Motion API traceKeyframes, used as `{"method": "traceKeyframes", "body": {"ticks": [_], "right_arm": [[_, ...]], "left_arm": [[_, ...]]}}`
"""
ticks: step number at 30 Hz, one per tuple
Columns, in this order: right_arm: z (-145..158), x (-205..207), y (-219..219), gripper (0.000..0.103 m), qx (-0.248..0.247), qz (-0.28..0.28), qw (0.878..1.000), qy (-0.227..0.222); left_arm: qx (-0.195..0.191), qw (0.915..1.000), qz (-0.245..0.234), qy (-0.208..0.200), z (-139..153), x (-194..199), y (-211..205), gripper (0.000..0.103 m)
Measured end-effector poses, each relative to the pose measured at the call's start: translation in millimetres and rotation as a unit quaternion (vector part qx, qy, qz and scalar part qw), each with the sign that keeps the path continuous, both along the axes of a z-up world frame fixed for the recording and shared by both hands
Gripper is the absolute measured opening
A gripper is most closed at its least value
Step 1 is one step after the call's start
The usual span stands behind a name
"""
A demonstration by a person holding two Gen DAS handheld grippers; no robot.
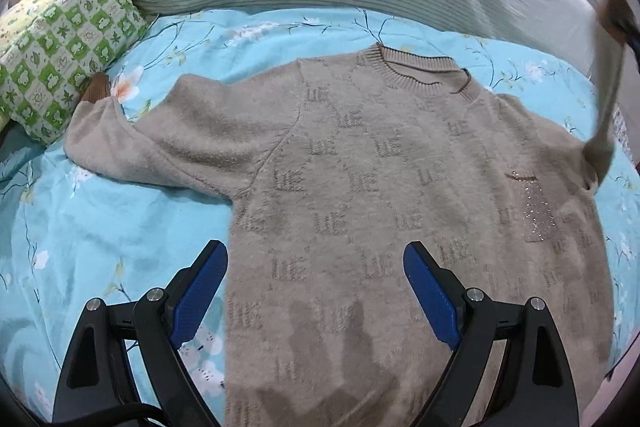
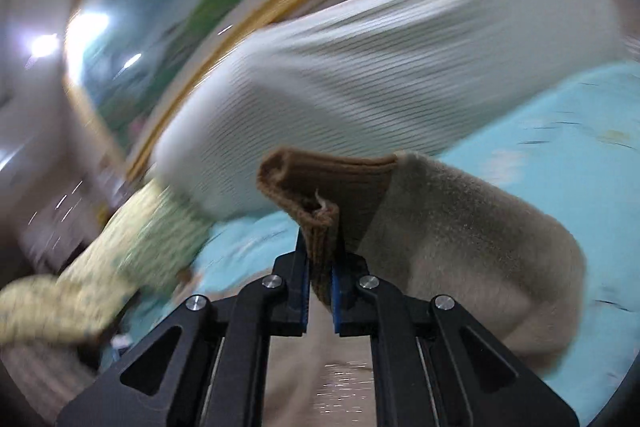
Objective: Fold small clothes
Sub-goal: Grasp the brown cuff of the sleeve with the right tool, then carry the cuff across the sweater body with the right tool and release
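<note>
Blue floral bedding [image 1: 100,211] carries the beige sweater [image 1: 360,187], spread flat with its collar toward the pillows. Over its hem hovers the left gripper [image 1: 316,267], fingers spread and empty. The right gripper [image 2: 320,267] pinches the brown ribbed cuff [image 2: 324,187] (view blurred), sleeve lifted. This looks like the sleeve fold; next, lay the cuff across the chest.

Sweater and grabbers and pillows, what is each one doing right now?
sweater: flat, face up on the bedsheet
left sleeve: spread out flat
right sleeve: lifted off the bed
brown cuff: pinched
right gripper: shut on cuff
left gripper: open, above the hem
green pillow: lying beside the sweater
</note>
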State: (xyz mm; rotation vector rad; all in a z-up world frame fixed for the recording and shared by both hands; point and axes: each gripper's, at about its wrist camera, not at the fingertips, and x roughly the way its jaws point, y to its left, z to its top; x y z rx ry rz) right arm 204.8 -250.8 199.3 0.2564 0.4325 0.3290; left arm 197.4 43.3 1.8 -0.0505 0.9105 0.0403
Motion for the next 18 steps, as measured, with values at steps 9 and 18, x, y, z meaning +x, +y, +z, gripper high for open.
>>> {"method": "traceKeyframes", "body": {"ticks": [9,18], "right_arm": [[-64,76,139,0.009,-0.059,0.151,0.982,0.093],[-184,112,162,0.017,-0.036,0.14,0.964,0.222]], "left_arm": [[-0.037,0.9991,-0.017,-0.005,0,-7,6,0.09],[-0.08,0.9965,-0.012,0.016,-11,7,19,0.09]]}}
